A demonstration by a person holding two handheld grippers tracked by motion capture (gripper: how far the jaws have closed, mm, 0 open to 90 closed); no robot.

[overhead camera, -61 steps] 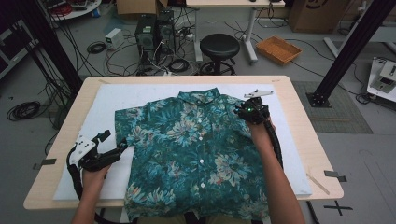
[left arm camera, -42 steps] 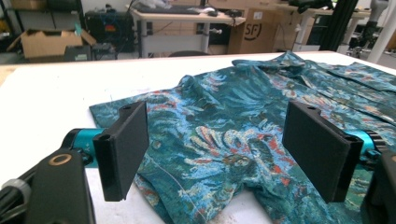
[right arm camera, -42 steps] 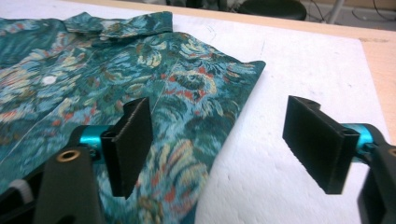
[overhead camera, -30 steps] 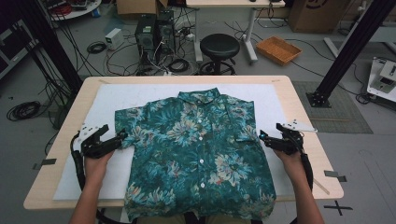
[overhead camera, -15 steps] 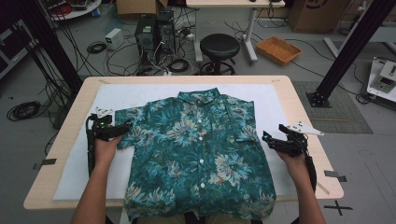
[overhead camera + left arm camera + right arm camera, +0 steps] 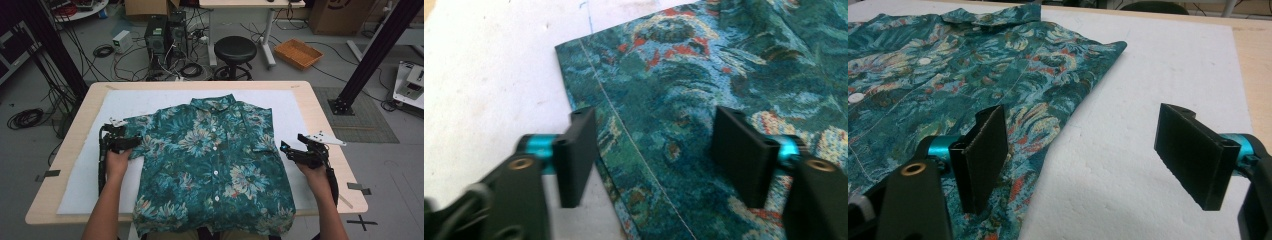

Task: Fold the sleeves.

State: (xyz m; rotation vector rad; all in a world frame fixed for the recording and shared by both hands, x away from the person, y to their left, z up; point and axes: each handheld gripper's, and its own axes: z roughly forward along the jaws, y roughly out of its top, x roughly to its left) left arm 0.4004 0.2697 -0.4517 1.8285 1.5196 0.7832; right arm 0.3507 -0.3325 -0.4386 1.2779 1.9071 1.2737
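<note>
A teal floral short-sleeved shirt [image 6: 210, 160] lies flat, buttons up, on the white mat. My left gripper [image 6: 133, 143] is at the end of its left sleeve [image 6: 145, 131]. In the left gripper view, my left gripper [image 6: 659, 150] straddles the sleeve hem [image 6: 624, 130]. Its jaws have just been closing, with sleeve cloth lying between them and the pads still apart from it. My right gripper [image 6: 289, 151] stands open at the shirt's right edge. In the right gripper view, one finger [image 6: 983, 155] of my right gripper [image 6: 1088, 160] is over the shirt's side edge [image 6: 948, 70] and the other is over bare mat.
The white foam mat [image 6: 150, 102] covers most of the wooden table [image 6: 320, 115]. The shirt's bottom hem hangs near the table's front edge between the person's forearms. A black stool [image 6: 235, 50], cables and computer boxes stand on the floor beyond the far edge.
The left gripper moved up and right from the mat to the sleeve end, and its jaws narrowed. The right gripper left the shoulder two seconds ago and has since stayed at the right edge.
</note>
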